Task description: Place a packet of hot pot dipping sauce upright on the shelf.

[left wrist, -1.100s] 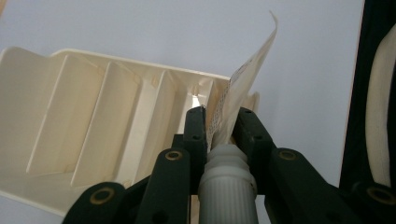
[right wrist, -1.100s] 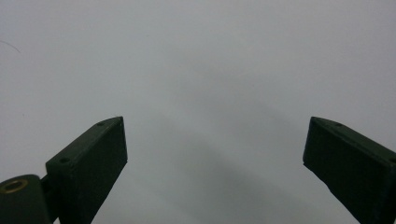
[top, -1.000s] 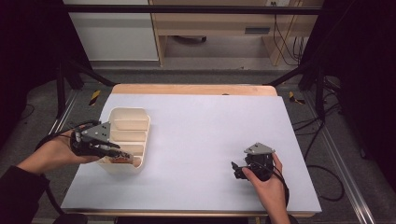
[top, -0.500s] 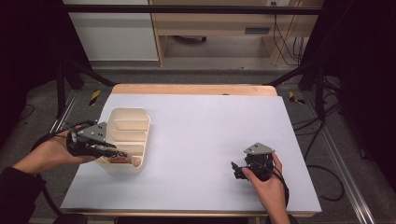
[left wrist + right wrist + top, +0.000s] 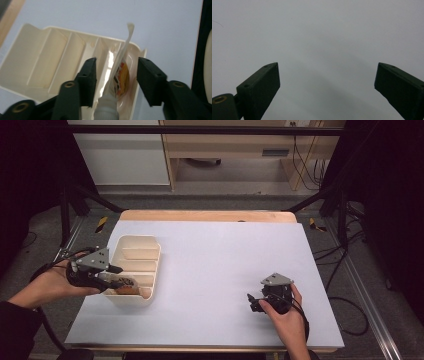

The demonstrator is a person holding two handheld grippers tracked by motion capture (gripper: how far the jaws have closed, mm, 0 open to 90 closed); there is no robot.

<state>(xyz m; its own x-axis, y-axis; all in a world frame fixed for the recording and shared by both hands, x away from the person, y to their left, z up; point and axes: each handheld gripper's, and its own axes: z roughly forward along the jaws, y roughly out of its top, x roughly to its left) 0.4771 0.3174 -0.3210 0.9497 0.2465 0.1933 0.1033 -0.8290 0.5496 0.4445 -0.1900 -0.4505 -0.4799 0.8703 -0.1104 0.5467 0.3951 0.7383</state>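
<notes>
A cream divided tray (image 5: pixel 135 239) (image 5: pixel 45 57) stands at the table's left side. In its nearest compartment sits a slim pouch (image 5: pixel 125 284) (image 5: pixel 122 75) with orange print and a white cap, standing on edge. My left gripper (image 5: pixel 116 276) (image 5: pixel 116 72) hovers over that end; its jaws have just been opening and stand either side of the pouch without pressing it. My right gripper (image 5: pixel 252 302) (image 5: pixel 327 80) rests on the pale table top (image 5: pixel 225 260) at the right, open with nothing between its jaws.
The tray's other compartments look bare. A wooden strip (image 5: pixel 205 216) edges the table's far side, with black frame legs and cables beyond it. The tray's near wall lies close to the table's left edge.
The left gripper has drawn back a little to the left and its jaws have parted, leaving the pouch in the tray's nearest compartment. The right hand has not moved.
</notes>
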